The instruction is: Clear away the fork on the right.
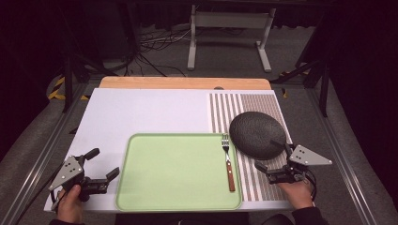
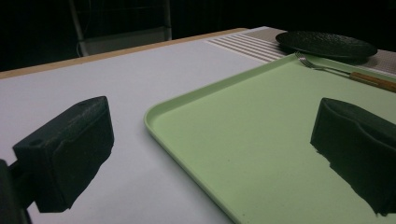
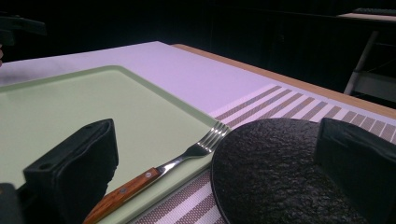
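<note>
Both tongs sit at the near edge of the table, jaws spread and gripping nothing. Left tongs (image 1: 99, 164) straddle the tray's (image 2: 196, 98) near left rim, one jaw over the white cover, the other over the green surface. Right tongs (image 1: 272, 157) point at the near edge of the plate (image 1: 257, 134), which lies on the striped mat (image 1: 225, 105) just ahead of them; one jaw already hangs over its rough dark surface. To their left the fork (image 3: 154, 173) lies along the tray's right side, tines level with the plate's edge and very close to it, wooden handle toward the person.

Judging from this, the plate looks like the thing to be lifted, and it is the risk. It is shallow and wide; a pinch at one rim would leave most of its weight hanging, so it could tilt and slip out. A low approach might shove it along the mat instead of getting a jaw beneath. Swinging it left could catch the tines and knock the fork askew.
</note>
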Action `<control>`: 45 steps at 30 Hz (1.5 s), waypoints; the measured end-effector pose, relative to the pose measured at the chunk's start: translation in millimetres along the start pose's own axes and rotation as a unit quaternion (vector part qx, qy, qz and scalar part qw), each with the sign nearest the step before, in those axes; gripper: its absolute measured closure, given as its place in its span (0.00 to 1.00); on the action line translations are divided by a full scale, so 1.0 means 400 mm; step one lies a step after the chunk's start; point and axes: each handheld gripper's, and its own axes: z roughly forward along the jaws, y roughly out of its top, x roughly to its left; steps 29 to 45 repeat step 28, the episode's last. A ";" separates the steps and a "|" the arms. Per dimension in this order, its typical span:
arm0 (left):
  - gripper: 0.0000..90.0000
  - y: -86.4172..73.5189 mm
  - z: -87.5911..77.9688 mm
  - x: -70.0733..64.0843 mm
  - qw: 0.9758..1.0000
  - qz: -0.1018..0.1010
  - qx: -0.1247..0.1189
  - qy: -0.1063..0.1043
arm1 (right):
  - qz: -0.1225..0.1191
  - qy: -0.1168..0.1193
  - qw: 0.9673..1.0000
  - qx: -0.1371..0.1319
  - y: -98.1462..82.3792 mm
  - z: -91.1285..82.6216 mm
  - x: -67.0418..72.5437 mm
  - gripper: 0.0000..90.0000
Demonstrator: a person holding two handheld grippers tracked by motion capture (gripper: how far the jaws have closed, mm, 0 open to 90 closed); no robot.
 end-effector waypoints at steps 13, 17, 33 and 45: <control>0.00 0.001 -0.001 0.002 1.000 0.001 -0.001 -0.005 | 0.025 -0.020 0.999 -0.014 -0.061 0.003 -0.024 0.00; 0.00 0.002 -0.001 0.002 1.000 0.001 -0.001 -0.005 | 0.035 -0.027 0.999 -0.011 -0.072 0.001 -0.031 0.01; 0.00 0.003 -0.003 0.004 1.000 0.003 -0.004 -0.006 | 0.022 -0.025 0.999 0.008 -0.068 0.007 -0.023 0.01; 0.00 0.003 -0.003 0.004 1.000 0.003 -0.004 -0.006 | 0.022 -0.025 0.999 0.008 -0.068 0.007 -0.023 0.01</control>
